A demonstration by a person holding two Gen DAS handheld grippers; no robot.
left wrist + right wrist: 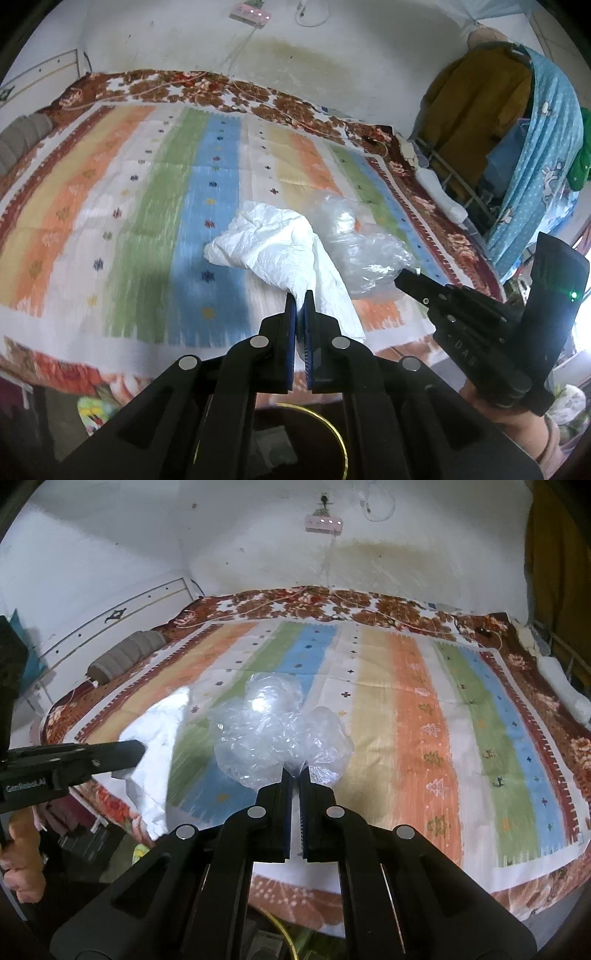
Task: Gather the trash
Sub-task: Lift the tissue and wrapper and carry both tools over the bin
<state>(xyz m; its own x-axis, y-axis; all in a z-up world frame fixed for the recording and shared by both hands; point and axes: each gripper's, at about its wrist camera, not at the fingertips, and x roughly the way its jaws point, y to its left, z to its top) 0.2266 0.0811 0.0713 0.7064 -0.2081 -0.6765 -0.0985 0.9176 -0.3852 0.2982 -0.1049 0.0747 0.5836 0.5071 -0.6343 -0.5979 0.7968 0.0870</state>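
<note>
My left gripper [300, 295] is shut on a crumpled white paper-like sheet [273, 247], which hangs from its tips over the striped bed cover [147, 206]. My right gripper [294, 771] is shut on a crumpled clear plastic bag [273, 731], lifted above the same cover [424, 720]. In the left wrist view the clear bag [354, 243] sits just right of the white sheet, with the right gripper [406, 277] pinching its edge. In the right wrist view the white sheet [155, 738] and the left gripper [138, 747] are at the left.
A bed with a floral brown blanket [207, 88] runs to the white wall. A grey bolster [125, 657] lies at the head. A rack with hanging clothes [517, 122] stands to the right. A dark bin with a yellow rim [332, 432] is below the grippers. A hand [22, 864] holds the left gripper.
</note>
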